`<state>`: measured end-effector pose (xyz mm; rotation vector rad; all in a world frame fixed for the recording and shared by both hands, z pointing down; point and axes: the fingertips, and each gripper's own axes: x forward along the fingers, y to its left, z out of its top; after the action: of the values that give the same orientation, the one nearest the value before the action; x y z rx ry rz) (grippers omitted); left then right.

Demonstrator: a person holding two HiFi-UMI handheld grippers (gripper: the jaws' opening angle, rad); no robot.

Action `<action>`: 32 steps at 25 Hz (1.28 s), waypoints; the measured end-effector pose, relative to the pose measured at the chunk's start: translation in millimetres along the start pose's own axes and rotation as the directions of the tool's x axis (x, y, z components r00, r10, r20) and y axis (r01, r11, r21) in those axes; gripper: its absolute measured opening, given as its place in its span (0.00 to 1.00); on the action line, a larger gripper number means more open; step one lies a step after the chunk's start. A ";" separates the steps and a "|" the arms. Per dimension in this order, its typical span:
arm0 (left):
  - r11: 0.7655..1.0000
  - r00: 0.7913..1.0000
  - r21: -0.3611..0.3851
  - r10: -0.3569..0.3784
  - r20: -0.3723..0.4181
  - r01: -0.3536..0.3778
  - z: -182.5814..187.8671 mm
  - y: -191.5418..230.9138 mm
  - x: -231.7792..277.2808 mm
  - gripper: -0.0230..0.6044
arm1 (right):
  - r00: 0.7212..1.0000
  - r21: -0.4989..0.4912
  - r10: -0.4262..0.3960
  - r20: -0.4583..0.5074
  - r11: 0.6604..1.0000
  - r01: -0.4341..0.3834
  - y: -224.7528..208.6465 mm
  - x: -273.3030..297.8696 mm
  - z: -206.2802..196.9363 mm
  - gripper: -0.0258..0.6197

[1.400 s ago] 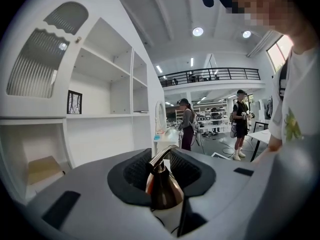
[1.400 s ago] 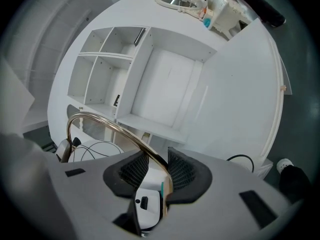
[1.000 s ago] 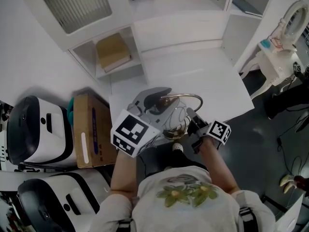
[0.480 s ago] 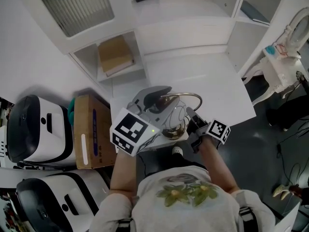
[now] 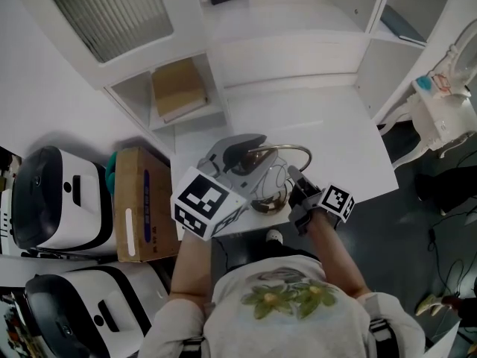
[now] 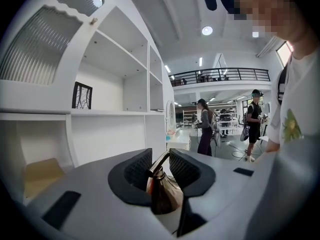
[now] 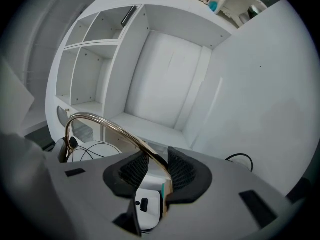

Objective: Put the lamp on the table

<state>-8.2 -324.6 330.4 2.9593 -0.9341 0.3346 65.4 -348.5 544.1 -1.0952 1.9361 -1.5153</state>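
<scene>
Head view: you hold the lamp point(image 5: 287, 150) over the near edge of the white table point(image 5: 328, 133), one tool at each end of its gold arch. Your left gripper point(image 5: 250, 160) reaches in from the left behind its marker cube, and your right gripper point(image 5: 297, 181) comes in from the right. Whether the lamp touches the tabletop cannot be told from here. A cardboard box point(image 5: 145, 211) stands just beside the table on the left, and the white shelf unit point(image 5: 291, 47) rises behind it.

Left gripper view: your left gripper point(image 6: 160, 165) is clamped on the lamp point(image 6: 162, 195), its ribbed pads closed on the thin gold neck just above the bronze shade, which hangs below the jaws. Two people stand well apart in the hall beyond.

Right gripper view: your right gripper point(image 7: 156, 165) grips the other end of the lamp point(image 7: 100, 121), the gold arch running up and left out of the narrow gap between the pads. The white base point(image 7: 147, 204) sits under the jaws, and a loose cable point(image 7: 92, 151) lies to the left.
</scene>
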 end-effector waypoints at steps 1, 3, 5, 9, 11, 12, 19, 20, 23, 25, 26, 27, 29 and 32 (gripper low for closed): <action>1.000 1.000 -0.001 0.004 -0.003 -0.004 -1.1 1.9 1.9 0.24 | 1.000 0.001 -0.001 -0.003 1.000 0.001 -1.7 1.9 1.2 0.24; 1.000 1.000 0.000 0.012 -0.010 -0.012 -3.0 6.5 5.6 0.24 | 1.000 0.002 -0.004 -0.008 1.000 0.004 -4.7 6.2 3.9 0.24; 1.000 1.000 0.002 0.020 -0.017 -0.020 -4.7 11.2 8.9 0.24 | 1.000 0.002 -0.006 -0.013 1.000 0.006 -7.1 10.8 6.6 0.24; 1.000 0.999 0.002 0.025 -0.030 -0.025 -7.8 16.8 12.6 0.24 | 1.000 0.004 -0.002 -0.017 1.000 0.003 -10.3 17.9 9.6 0.24; 1.000 0.999 0.000 0.025 -0.034 -0.025 -9.6 18.2 14.0 0.24 | 1.000 0.007 0.000 -0.016 1.000 0.000 -12.3 20.0 10.4 0.24; 1.000 0.999 -0.002 0.025 -0.036 -0.025 -10.5 18.8 14.8 0.24 | 1.000 0.008 0.000 -0.015 1.000 0.000 -13.4 20.9 10.8 0.24; 1.000 0.998 -0.007 0.023 -0.059 -0.024 -19.5 21.4 19.7 0.24 | 1.000 0.021 0.003 -0.013 1.000 -0.002 -22.0 24.4 10.1 0.24; 1.000 0.998 -0.006 0.025 -0.063 -0.025 -20.5 21.5 20.1 0.24 | 1.000 0.021 0.004 -0.013 1.000 -0.004 -22.7 24.7 9.7 0.24; 1.000 0.997 -0.002 0.023 -0.069 -0.024 -22.4 21.1 21.4 0.24 | 1.000 0.029 0.009 -0.011 1.000 -0.009 -24.6 25.1 8.5 0.24; 1.000 0.997 -0.003 0.020 -0.068 -0.020 -21.5 20.2 22.2 0.24 | 1.000 0.039 0.012 -0.008 0.999 -0.012 -26.1 24.8 7.9 0.25; 1.000 0.998 -0.003 0.020 -0.067 -0.020 -21.2 20.2 22.3 0.24 | 1.000 0.039 0.013 -0.007 0.999 -0.013 -26.3 24.9 8.2 0.25; 1.000 0.997 -0.004 0.020 -0.069 -0.020 -21.7 20.5 22.2 0.24 | 1.000 0.034 0.015 -0.007 0.999 -0.015 -26.0 25.2 8.7 0.25; 1.000 0.997 -0.006 0.021 -0.073 -0.021 -24.0 20.9 21.4 0.24 | 1.000 0.024 0.019 -0.007 1.000 -0.019 -25.0 25.9 9.2 0.25; 1.000 0.998 -0.009 0.015 -0.069 -0.015 -23.7 17.9 21.3 0.24 | 1.000 0.037 0.026 -0.012 0.999 -0.026 -25.5 24.4 7.3 0.25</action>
<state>-6.1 -349.4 357.2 2.9129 -0.9479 0.4281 64.5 -374.5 569.1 -1.0439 1.9157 -1.5408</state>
